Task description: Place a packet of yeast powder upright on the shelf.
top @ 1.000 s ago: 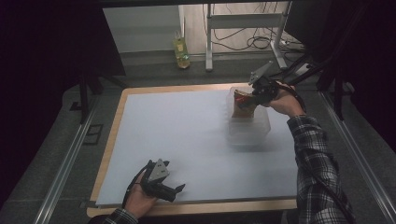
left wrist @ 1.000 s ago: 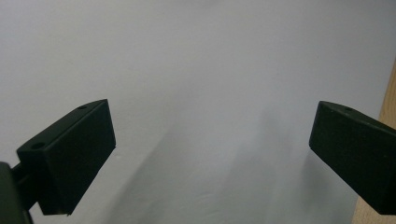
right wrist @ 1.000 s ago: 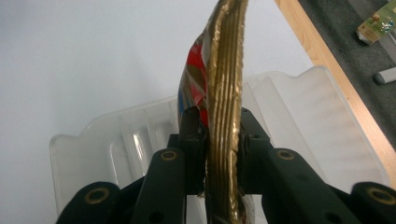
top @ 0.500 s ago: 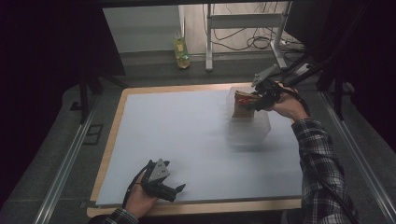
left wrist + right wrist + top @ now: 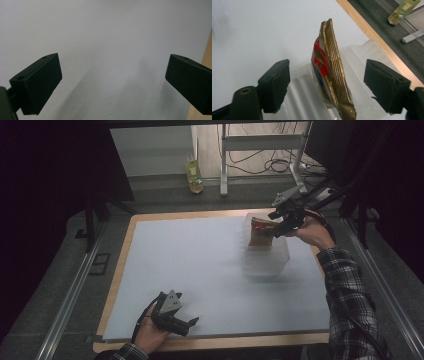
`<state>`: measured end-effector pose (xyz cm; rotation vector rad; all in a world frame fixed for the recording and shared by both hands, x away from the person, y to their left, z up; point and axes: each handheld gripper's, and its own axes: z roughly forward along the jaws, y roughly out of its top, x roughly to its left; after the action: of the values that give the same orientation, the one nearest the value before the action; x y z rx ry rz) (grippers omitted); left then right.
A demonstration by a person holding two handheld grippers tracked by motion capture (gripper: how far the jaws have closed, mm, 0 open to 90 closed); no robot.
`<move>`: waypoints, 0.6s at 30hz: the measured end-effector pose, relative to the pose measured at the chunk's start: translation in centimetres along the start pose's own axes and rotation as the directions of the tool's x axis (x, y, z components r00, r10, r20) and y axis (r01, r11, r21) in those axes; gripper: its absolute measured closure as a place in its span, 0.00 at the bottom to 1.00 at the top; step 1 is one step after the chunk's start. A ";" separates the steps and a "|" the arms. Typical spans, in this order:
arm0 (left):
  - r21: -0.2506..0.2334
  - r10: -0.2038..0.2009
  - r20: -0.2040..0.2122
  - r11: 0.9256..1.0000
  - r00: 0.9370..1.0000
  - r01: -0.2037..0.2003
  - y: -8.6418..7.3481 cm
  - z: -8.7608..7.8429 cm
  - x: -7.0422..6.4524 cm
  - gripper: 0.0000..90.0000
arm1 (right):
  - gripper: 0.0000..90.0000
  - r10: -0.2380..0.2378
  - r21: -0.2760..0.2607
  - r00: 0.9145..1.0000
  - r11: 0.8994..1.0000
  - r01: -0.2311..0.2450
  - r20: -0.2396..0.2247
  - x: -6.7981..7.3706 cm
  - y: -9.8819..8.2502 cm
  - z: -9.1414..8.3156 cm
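Right gripper at the far right corner of the white board. Jaws have just been opening; now spread wide, pads clear of the snack packet standing between them. Packet: gold crimped seam, red and blue print, writing too blurred to read. It stands on edge inside a clear plastic container, which rests on the board near its right edge. Left gripper sits low by the near edge, left of centre, jaws spread with nothing between, bare board under them. Yellow-green bottle on the floor beyond the far edge; label unreadable.
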<state>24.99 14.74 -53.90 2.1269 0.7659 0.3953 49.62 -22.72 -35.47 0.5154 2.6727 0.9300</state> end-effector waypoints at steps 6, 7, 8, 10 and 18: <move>0.003 -0.004 0.002 1.000 1.000 0.004 0.0 0.0 0.0 0.01 | 0.12 0.027 -0.007 1.000 1.000 -0.027 0.012 0.4 -0.4 -0.9; 0.003 -0.003 0.002 1.000 1.000 0.003 0.1 0.0 0.0 0.01 | 0.11 0.028 -0.008 0.999 1.000 -0.028 0.015 0.5 -0.5 -1.0; 0.003 -0.003 0.002 1.000 1.000 0.003 0.1 0.0 0.0 0.01 | 0.09 0.033 -0.006 0.999 0.999 -0.033 0.020 0.7 -0.6 -1.2; 0.005 -0.002 0.002 1.000 1.000 0.002 0.1 0.0 0.0 0.01 | 0.08 0.027 0.000 0.999 1.000 -0.027 0.032 0.9 -0.8 -1.5; 0.007 -0.041 0.012 0.999 0.999 0.041 0.1 -0.2 0.1 0.01 | 0.04 0.075 -0.027 0.996 0.997 -0.074 0.049 1.7 -1.9 -2.5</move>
<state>25.04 14.87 -53.66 2.1140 0.8039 0.3583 46.73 -24.75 -35.02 0.6285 2.6098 0.9578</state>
